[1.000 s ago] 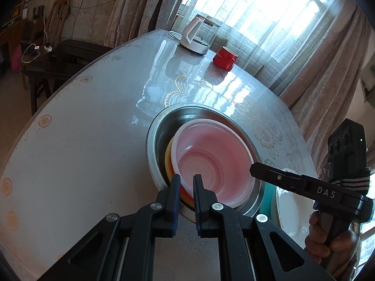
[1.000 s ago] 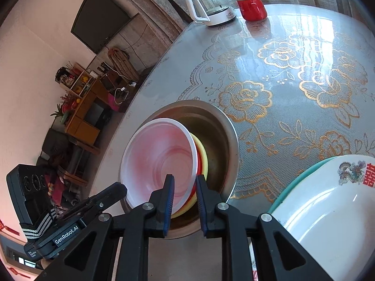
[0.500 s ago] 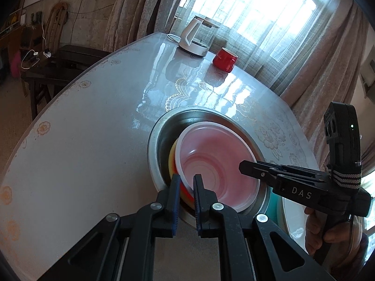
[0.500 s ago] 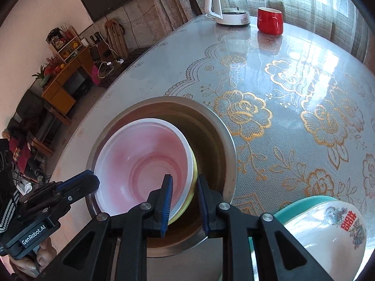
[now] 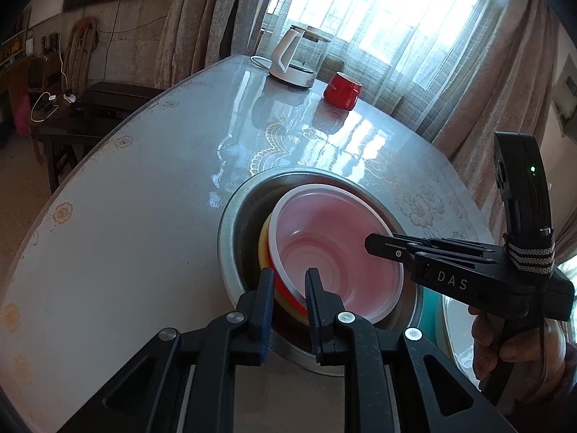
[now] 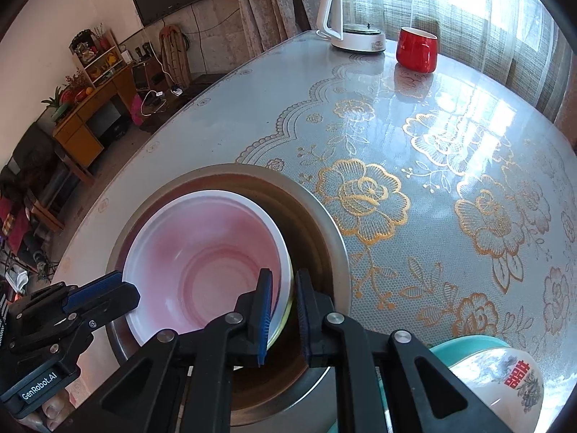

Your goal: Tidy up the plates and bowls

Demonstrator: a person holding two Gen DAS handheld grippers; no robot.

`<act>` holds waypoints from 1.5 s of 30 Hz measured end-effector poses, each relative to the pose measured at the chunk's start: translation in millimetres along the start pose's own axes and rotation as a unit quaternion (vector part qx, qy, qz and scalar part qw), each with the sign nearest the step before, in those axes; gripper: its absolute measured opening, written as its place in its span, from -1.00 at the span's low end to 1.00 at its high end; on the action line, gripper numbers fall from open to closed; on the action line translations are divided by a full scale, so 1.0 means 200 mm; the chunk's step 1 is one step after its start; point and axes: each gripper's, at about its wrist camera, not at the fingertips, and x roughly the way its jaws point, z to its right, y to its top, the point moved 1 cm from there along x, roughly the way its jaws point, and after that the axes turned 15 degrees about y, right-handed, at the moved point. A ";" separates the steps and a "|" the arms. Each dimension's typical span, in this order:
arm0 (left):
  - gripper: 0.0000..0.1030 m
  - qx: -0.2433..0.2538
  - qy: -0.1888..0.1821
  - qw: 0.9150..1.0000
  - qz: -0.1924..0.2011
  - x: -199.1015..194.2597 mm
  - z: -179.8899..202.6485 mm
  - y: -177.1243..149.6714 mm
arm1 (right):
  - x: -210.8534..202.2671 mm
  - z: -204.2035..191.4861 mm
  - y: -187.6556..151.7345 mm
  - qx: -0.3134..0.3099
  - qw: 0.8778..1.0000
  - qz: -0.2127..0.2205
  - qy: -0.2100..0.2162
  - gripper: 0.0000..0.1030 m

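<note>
- The metal basin [image 5: 234, 231] sits on the table [image 5: 126, 216] and serves as your landmark; inside it a stack of bowls leans toward the basin's near-left wall.
- The white bowl with the pink inside [image 6: 202, 263] is the top of that stack; under it you can see a yellow bowl's rim [image 5: 264, 238] and a red bowl's rim [image 5: 285, 288].
- Your left gripper [image 5: 287, 281] reaches over the basin's near rim. Its jaws have just been opening, and the stacked rims stand in the gap between them; the pads no longer seem to press on them.
- Your right gripper [image 6: 283, 288] comes in over the basin's near-right rim. Its jaws have just been closing and now pinch the right-hand edge of the stack, with the white bowl's rim and the yellow one between the pads.
- Just outside the basin on its right lies a white plate with a red emblem [image 6: 505, 379] on a teal plate [image 6: 465, 346].
- Well beyond the basin, at the table's far edge, stand a red mug [image 6: 416, 50] and a white kettle [image 6: 355, 25].
</note>
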 end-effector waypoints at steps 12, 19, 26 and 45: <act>-0.62 0.006 0.028 0.999 0.016 -0.03 0.00 0.01 | -0.06 0.02 -0.02 0.027 0.999 0.033 0.024 -0.50; -0.58 0.004 0.032 0.999 0.021 -0.04 0.00 0.00 | -0.15 0.04 -0.05 0.051 0.995 0.070 0.041 -0.48; -0.58 0.006 0.032 0.999 0.021 -0.04 0.01 0.00 | -0.18 0.06 -0.09 0.072 0.993 0.083 0.053 -0.46; -0.57 -0.036 0.017 0.999 0.036 -0.14 -0.14 -0.02 | -0.26 0.22 -0.21 0.158 0.976 0.112 0.097 -0.42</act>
